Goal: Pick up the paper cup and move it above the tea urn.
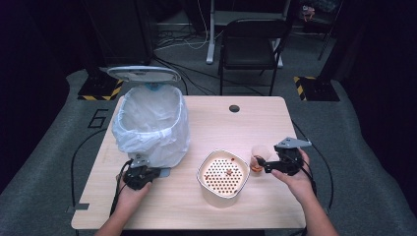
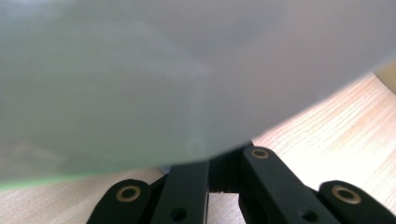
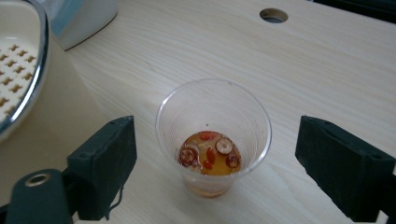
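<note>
A clear plastic cup (image 3: 214, 140) stands upright on the table, holding a little orange liquid with red fruit slices. My right gripper (image 3: 224, 163) is open, one pad on each side of the cup and not touching it. In the high view the cup (image 1: 259, 156) sits just right of a cream pot with a perforated strainer insert (image 1: 223, 174). My left gripper (image 1: 147, 173) lies at the foot of a bin lined with a white bag (image 1: 150, 125), whose lid (image 1: 143, 73) is raised. Its jaws stand close together, their tips hidden under the bin's blurred wall (image 2: 140, 79).
The pot's metal rim (image 3: 28, 70) is close to my right gripper's left pad. A cable hole (image 1: 234, 108) lies at the table's far edge. A black chair (image 1: 251, 44) stands beyond the table. Bare wood lies along the front edge (image 1: 196, 216).
</note>
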